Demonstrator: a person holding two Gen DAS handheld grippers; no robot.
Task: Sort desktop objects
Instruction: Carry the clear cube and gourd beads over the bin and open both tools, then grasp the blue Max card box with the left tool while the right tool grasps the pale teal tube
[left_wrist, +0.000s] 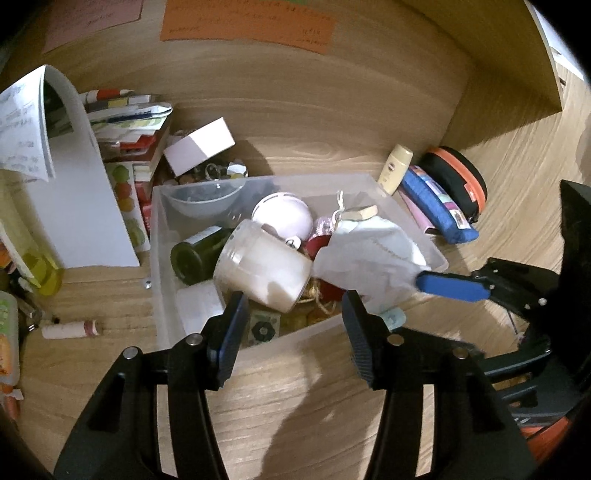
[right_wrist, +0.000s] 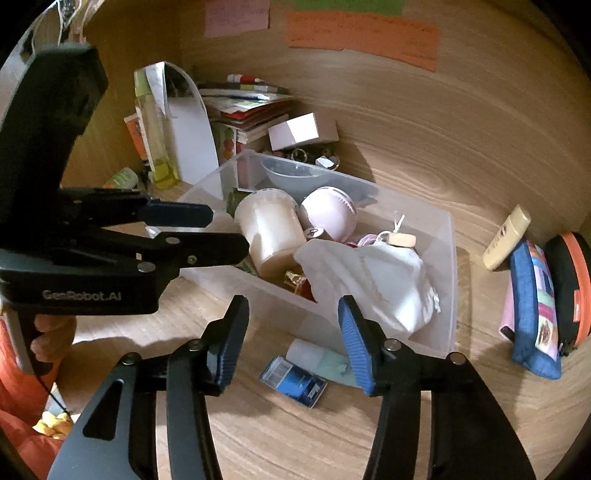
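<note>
Right wrist view shows the right gripper (right_wrist: 293, 328) with its jaws spread and nothing between them, hovering just in front of the clear plastic bin (right_wrist: 448, 280). A crumpled white cloth (right_wrist: 380, 280) lies heaped in the near right corner of the bin, drooping toward the rim. On the desk (right_wrist: 295, 443) below the gripper lie a small blue box (right_wrist: 295, 380) and a pale tube (right_wrist: 317, 356), touching each other, just outside the bin wall.

In the left wrist view the left gripper (left_wrist: 293, 328) is also spread and empty, poised over the near edge of the bin above a white jar (left_wrist: 264, 271) that lies on its side against a dark bottle (left_wrist: 199, 254) and a pink round case (left_wrist: 282, 219). Beyond the bin, by the back wall, a cream bottle (left_wrist: 395, 168), a blue pencil case (left_wrist: 437, 205) and a black-and-orange pouch (left_wrist: 456, 181) remain unsorted.

The cloth looks the likeliest trouble: it sits loose and high, so a jaw passing close could snag it and drag it back out over the rim. The jar rests on a jumble, and a nudge might roll it or shift what is under it. The two grippers work near each other, so reaching for the box and tube could bring them into contact. The tube and box touch, so a careless pinch could catch both or push one away.
</note>
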